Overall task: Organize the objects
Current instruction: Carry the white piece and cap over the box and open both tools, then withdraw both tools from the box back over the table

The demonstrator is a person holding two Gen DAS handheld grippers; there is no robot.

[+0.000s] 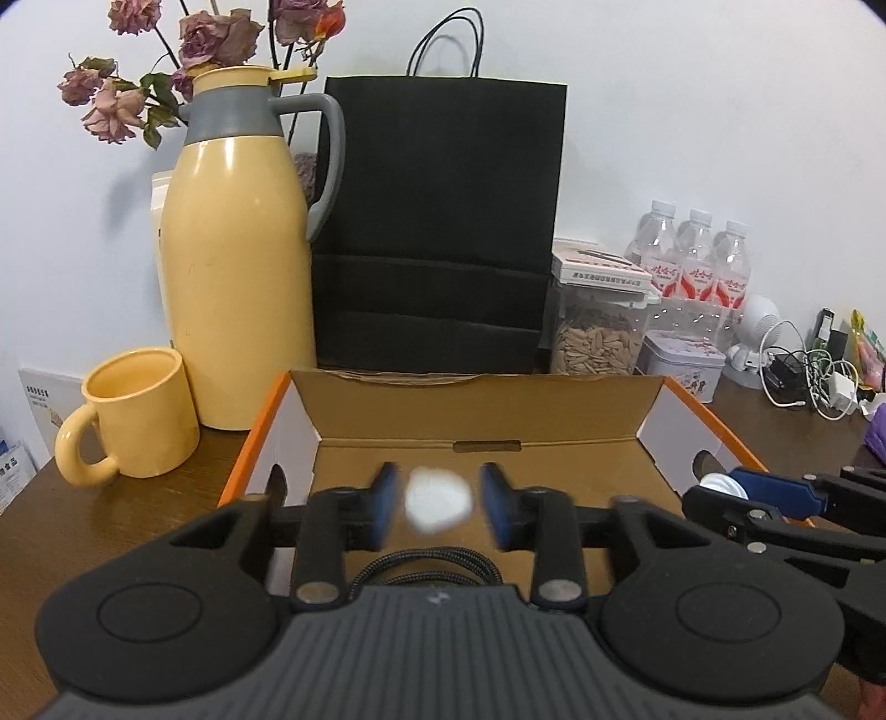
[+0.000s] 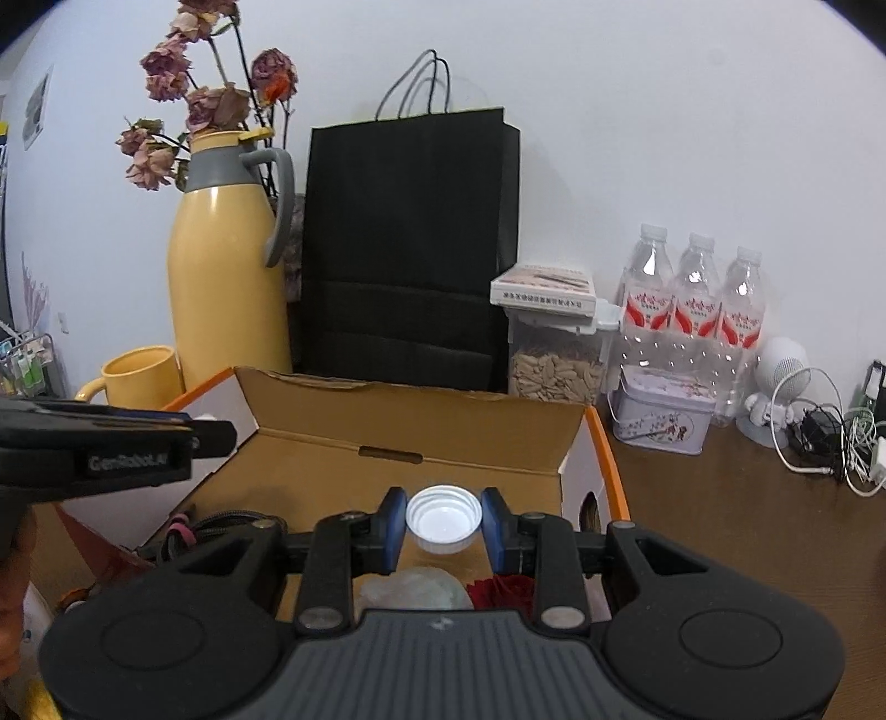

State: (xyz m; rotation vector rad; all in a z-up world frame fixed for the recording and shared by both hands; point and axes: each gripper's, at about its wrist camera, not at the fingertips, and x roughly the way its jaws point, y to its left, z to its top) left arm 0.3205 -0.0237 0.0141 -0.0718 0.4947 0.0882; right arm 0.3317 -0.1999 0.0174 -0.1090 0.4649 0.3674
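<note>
1. Two grippers hang side by side over an open cardboard box (image 1: 487,426) with orange outer walls, which sits on a brown wooden table (image 1: 111,509).
2. The left gripper (image 1: 438,498) has its blue pads apart – a blurred white object (image 1: 437,498) shows in the gap with clear space on both sides, so nothing is pressed. What that white object is cannot be told from the blur.
3. The right gripper (image 2: 443,523) stands narrow, its pads (image 2: 394,526) clamped on a white ribbed bottle cap (image 2: 443,518) that is held with its hollow side up, above the box floor.
4. Inside the box, below the right gripper, lie a clear crumpled piece of plastic (image 2: 415,587) and a dark red flower (image 2: 506,590); a black braided cable (image 2: 232,523) lies at the left end.
5. Behind the box stand a black paper bag (image 1: 443,221), a tall yellow thermos jug (image 1: 238,266) with a grey collar and handle, and a yellow mug (image 1: 138,410) just beside the jug.
6. Dried pink roses (image 1: 216,39) rise behind the jug.
7. To the right of the bag is a clear jar of seeds (image 2: 554,365) with a small carton on its lid, then three water bottles (image 2: 698,299), a pale tin (image 2: 659,410) and a tangle of chargers and cables (image 2: 830,437).
</note>
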